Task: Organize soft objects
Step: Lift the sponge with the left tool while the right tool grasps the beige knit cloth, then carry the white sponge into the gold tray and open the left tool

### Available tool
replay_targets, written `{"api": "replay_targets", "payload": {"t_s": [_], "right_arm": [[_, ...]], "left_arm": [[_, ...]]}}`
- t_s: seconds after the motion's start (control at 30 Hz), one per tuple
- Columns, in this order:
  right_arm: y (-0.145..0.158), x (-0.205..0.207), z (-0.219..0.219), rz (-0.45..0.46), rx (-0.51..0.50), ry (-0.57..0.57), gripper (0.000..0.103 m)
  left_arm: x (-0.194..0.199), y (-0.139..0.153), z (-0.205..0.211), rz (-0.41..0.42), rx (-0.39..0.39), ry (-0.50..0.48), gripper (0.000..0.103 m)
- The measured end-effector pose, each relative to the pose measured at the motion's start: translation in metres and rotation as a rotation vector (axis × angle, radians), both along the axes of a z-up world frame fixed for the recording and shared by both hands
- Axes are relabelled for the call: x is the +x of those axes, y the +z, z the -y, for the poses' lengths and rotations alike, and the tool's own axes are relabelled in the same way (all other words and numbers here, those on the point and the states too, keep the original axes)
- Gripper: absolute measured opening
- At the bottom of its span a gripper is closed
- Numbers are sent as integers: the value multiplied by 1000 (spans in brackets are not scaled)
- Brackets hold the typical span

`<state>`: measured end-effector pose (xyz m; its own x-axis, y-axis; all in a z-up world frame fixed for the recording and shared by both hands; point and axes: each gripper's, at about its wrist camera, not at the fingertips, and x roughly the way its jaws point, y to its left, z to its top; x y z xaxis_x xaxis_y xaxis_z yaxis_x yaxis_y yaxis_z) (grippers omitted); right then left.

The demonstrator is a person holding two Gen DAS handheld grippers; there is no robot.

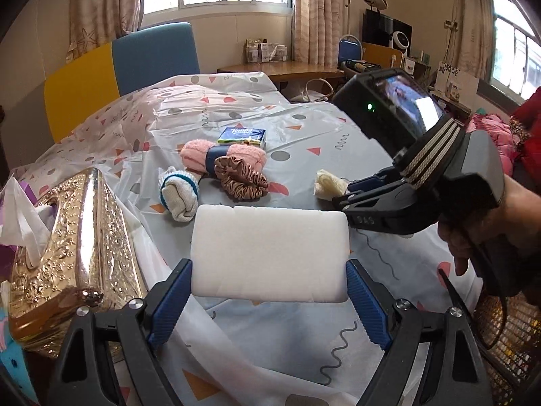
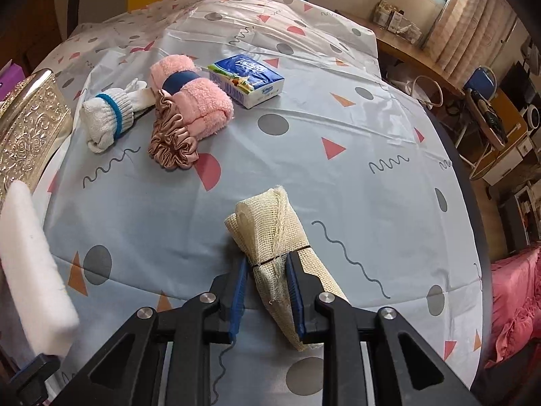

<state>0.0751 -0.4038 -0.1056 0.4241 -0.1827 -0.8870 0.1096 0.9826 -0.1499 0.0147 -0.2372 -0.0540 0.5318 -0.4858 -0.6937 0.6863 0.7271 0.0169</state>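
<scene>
My left gripper (image 1: 268,291) is shut on a white sponge block (image 1: 270,253) and holds it above the patterned tablecloth (image 1: 304,331); the sponge also shows in the right wrist view (image 2: 30,270). My right gripper (image 2: 265,291) is shut on a rolled cream mesh cloth (image 2: 270,233), seen also in the left wrist view (image 1: 329,184). Further back lie a pink rolled towel (image 2: 192,98), a brown satin scrunchie (image 2: 172,138), a white rolled sock with blue bands (image 2: 104,118) and a blue tissue pack (image 2: 247,79).
A gold embossed tissue box (image 1: 67,247) stands at the left edge of the table. A blue and yellow chair back (image 1: 118,67) is behind the table. Shelves and a wooden desk (image 2: 439,77) lie off the right edge.
</scene>
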Motion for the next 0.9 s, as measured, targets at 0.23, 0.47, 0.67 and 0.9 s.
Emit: {"api": "replay_targets", "payload": {"t_s": [0.23,0.47,0.67,0.9], "right_arm": [[0,-6,0,4,3,1,23],[-2,-8,-8,18,-53,23,23],[-4,-8,-13,22,-91,38,23],[-4,-9,-15,24,-102,41,23]], "left_arm": [[4,40,-9,28,-68,26,89],[21,85,-17,61,-138,68,89],[47,121,-48,75,-208,161,89],[72,145,-102,131,-222,289,89]]}}
